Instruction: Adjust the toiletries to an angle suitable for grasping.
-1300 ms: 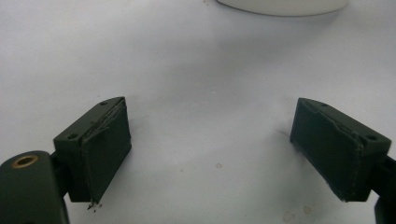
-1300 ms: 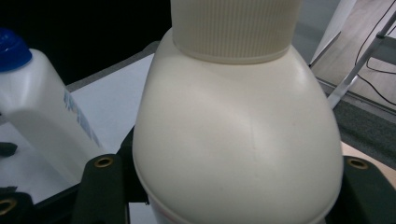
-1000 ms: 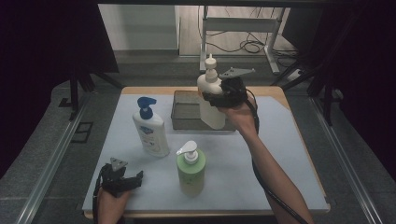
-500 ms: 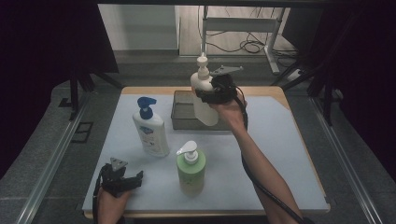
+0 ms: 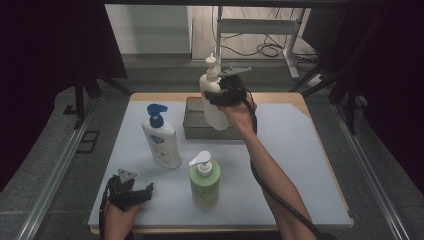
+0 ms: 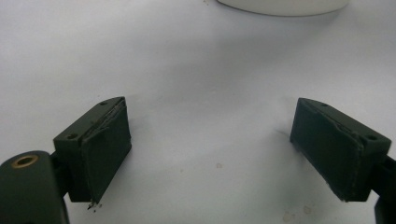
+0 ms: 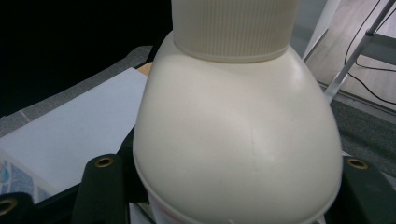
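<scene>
My right gripper (image 5: pixel 220 97) is shut on a cream pump bottle (image 5: pixel 212 102) and holds it upright above the grey metal tray (image 5: pixel 192 125) at the back of the table. In the right gripper view the cream pump bottle (image 7: pixel 238 126) sits close between the jaws. My left gripper (image 5: pixel 137 194) rests near the front left corner, open; in the left gripper view the left gripper (image 6: pixel 210 154) has bare white mat between its jaws. A white bottle with a blue pump (image 5: pixel 160 137) and a green bottle with a white pump (image 5: pixel 204 182) stand on the mat.
The white mat (image 5: pixel 300 165) covers a wooden table; its right half is bare. A white rounded base (image 6: pixel 280 5) sits at the top edge of the left gripper view. Dark curtains, metal rails and a frame with cables surround the table.
My right gripper has carried the cream bottle to the left and a little higher over the tray. The left gripper has stayed put.
</scene>
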Motion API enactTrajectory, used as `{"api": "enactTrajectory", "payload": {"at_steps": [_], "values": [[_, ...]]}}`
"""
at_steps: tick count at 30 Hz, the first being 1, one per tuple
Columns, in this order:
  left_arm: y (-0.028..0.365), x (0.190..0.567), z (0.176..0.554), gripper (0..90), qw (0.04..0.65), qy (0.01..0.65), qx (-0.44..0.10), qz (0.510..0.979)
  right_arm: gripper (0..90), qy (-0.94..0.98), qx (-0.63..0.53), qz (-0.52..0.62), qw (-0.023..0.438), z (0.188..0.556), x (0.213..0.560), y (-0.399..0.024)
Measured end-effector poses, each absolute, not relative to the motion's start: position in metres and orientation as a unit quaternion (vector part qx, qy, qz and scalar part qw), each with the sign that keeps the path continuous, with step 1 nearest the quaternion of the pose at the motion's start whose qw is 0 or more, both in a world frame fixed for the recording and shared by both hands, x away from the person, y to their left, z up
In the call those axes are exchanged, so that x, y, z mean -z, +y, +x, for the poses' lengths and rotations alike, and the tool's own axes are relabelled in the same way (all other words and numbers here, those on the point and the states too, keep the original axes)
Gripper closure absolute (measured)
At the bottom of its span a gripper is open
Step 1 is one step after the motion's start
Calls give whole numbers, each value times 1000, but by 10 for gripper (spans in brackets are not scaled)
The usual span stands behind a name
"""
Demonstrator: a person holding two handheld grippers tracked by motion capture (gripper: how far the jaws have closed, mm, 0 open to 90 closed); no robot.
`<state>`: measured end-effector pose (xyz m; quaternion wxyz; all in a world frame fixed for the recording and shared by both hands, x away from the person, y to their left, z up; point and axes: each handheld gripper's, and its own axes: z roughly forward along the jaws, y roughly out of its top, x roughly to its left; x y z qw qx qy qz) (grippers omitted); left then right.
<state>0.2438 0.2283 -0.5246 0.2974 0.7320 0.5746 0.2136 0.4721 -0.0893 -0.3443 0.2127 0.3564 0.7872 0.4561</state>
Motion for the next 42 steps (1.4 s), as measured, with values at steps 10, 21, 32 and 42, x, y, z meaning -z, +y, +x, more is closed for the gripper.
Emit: {"api": "enactTrajectory", "payload": {"at_steps": [10, 21, 32, 42], "values": [[228, 525, 244, 119, 298, 575, -213, 732, 390, 785, -454, 361, 217, 489, 351, -80], [228, 525, 244, 119, 298, 575, -213, 732, 390, 782, -453, 366, 223, 503, 356, -72], [228, 524, 244, 118, 297, 575, -213, 732, 390, 785, -448, 368, 220, 511, 378, -65], [228, 525, 244, 119, 297, 575, -213, 732, 389, 788, -443, 373, 209, 506, 386, -64]]}}
